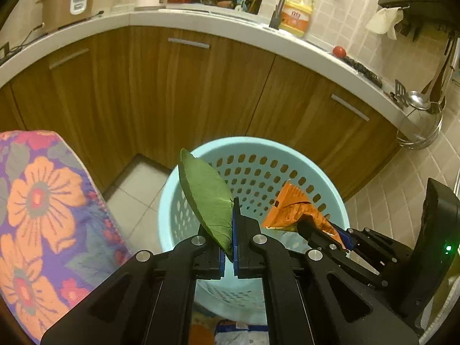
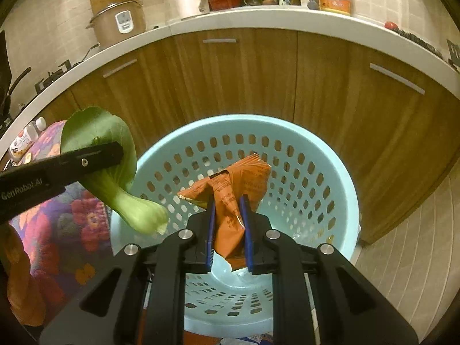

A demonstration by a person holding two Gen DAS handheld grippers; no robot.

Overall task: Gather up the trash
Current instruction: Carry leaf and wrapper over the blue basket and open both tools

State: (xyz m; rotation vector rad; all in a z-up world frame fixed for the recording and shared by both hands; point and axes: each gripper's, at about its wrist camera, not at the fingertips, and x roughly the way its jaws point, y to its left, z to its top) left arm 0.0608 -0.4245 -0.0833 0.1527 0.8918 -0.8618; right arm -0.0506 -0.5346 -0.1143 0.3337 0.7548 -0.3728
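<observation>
A light blue perforated basket (image 1: 325, 178) stands on the floor in front of the wooden cabinets; it also shows in the right wrist view (image 2: 342, 178). My left gripper (image 1: 227, 224) is shut on a green bok choy leaf (image 1: 207, 195) and holds it over the basket's left rim. In the right wrist view the leaf (image 2: 115, 169) hangs with its pale stalk down, left of the basket. My right gripper (image 2: 228, 201) is shut on a crumpled orange snack wrapper (image 2: 238, 189) above the basket's opening. The wrapper also shows in the left wrist view (image 1: 293, 210).
A surface under a floral cloth (image 1: 37, 201) stands to the left of the basket. A curved white counter (image 1: 201, 20) carries a rice cooker (image 1: 67, 0), a yellow detergent bottle (image 1: 296, 14) and a tomato (image 1: 339, 51). Some packaging lies on the floor below the basket (image 1: 233, 333).
</observation>
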